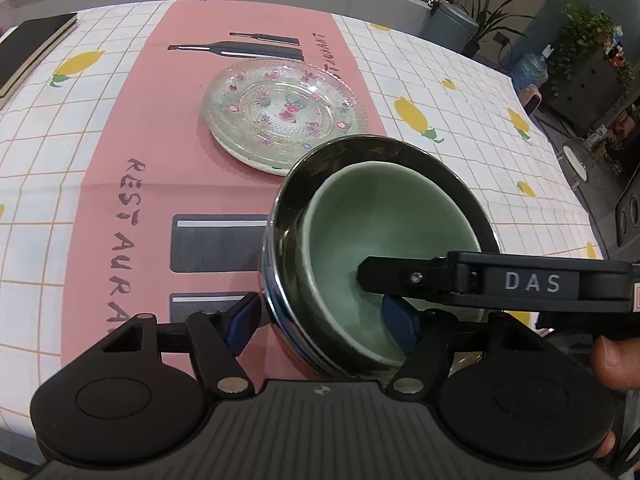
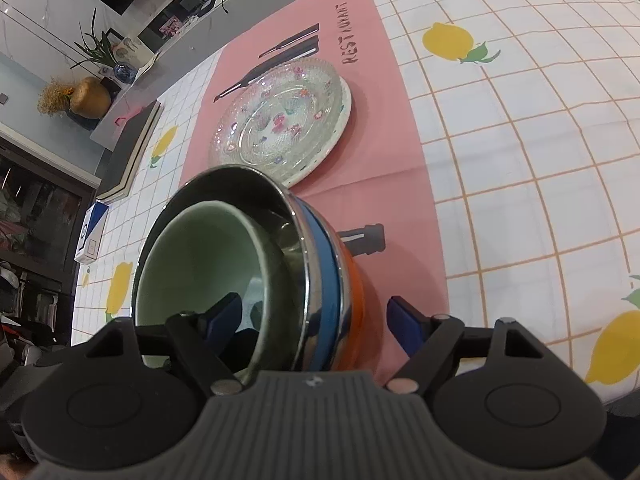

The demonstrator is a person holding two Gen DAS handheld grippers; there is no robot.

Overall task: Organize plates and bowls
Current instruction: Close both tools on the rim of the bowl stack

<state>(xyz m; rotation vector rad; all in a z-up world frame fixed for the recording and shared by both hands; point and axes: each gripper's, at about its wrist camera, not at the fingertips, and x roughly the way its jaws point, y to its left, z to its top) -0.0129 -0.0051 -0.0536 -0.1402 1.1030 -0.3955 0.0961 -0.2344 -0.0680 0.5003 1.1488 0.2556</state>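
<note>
Both tongs are being held apart astride opposite walls of the nested bowls: the left tongs point(image 1: 324, 320) and the right tongs point(image 2: 316, 320) each have one finger inside the green bowl point(image 1: 384, 216). Neither visibly clamps. The steel bowl point(image 1: 280, 240) is being kept level and should be set gently on the counter point(image 1: 460, 128), just short of the stacked plates point(image 1: 280, 112) beyond.

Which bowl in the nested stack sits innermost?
The pale green bowl, nested inside the shiny steel bowl; the blue bowl and orange bowl show only as outer bands beneath.
</note>
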